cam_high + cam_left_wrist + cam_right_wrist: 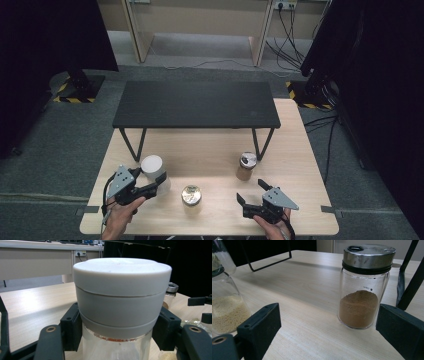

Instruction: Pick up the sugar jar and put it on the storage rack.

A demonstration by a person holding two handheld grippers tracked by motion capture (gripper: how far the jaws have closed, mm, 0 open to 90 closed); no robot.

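A glass jar with a white lid (pixel 151 165) is at the front left of the wooden table (pixel 300 145). My left gripper (pixel 148 176) is shut on it, its pads (pixel 71 325) pressing both sides of the glass just under the lid (pixel 120 277). A spice jar of brown powder with a metal shaker cap (pixel 246 166) stands right of centre. My right gripper (pixel 250 190) is open just in front of it, apart from it. In the right gripper view the spice jar (pixel 362 290) stands beyond the wide-apart jaws, nearer the right one.
A gold-lidded glass jar of pale grains (pixel 191 195) stands between the two grippers, seen again at the left edge (pixel 224 312). A low black metal-legged shelf (pixel 195 104) spans the table's far half. Cables lie on the floor to the right.
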